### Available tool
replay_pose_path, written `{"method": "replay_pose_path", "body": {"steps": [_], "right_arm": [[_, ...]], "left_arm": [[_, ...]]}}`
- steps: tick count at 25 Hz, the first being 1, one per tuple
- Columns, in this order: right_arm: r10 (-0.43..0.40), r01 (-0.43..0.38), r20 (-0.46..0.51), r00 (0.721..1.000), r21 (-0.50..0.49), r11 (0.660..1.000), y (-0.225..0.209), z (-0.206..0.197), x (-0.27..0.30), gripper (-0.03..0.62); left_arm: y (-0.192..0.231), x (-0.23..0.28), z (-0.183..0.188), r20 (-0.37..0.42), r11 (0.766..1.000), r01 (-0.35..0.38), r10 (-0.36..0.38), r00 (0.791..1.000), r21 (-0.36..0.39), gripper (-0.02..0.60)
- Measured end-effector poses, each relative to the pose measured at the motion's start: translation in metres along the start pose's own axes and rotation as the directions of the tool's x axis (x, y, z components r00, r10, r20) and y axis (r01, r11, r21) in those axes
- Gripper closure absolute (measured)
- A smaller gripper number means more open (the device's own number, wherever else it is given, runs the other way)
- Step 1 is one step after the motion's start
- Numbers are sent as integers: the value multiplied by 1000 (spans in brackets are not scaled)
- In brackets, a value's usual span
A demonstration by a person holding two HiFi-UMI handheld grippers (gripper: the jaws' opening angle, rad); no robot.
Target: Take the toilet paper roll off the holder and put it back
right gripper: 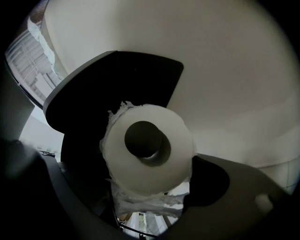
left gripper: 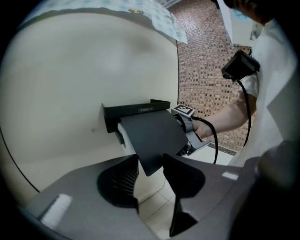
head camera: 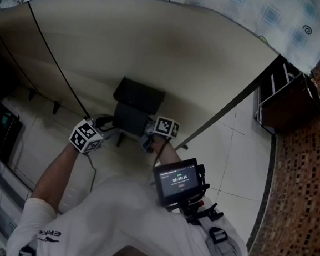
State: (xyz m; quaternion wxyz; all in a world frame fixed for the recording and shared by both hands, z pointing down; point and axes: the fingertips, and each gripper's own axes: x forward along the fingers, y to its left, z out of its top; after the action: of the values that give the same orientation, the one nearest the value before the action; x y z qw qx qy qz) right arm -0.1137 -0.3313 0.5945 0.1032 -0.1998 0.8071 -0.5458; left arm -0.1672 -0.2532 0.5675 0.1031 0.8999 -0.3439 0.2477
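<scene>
White roll (right gripper: 140, 177), seemingly black holder (left gripper: 152, 137).

Roll (left gripper: 120, 135) mostly behind holder flap (left gripper: 152, 138)

Roll (right gripper: 140, 176) is end-on, with the dark core hole staring right at the lens. It fills the gap between the right gripper's (right gripper: 150, 185) jaws. The right jaw is pressed on its edge and the left one is mostly lost in shadow. A ragged torn tail (right gripper: 145, 204) hangs underneath. The black holder (right gripper: 117, 79) arches over the top left, and there's a plain cream wall (right gripper: 225, 70) behind.
</scene>
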Motion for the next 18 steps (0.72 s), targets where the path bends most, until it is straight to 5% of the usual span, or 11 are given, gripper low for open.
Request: {"method": "replay_pose_path", "body": {"steps": [18], "right_arm": [[-110,107,-56,992,-61,992,-27,-12,-52,131]], "left_arm": [[13,17,-8,-11,1000,-24,24,1000,-17,449]]}}
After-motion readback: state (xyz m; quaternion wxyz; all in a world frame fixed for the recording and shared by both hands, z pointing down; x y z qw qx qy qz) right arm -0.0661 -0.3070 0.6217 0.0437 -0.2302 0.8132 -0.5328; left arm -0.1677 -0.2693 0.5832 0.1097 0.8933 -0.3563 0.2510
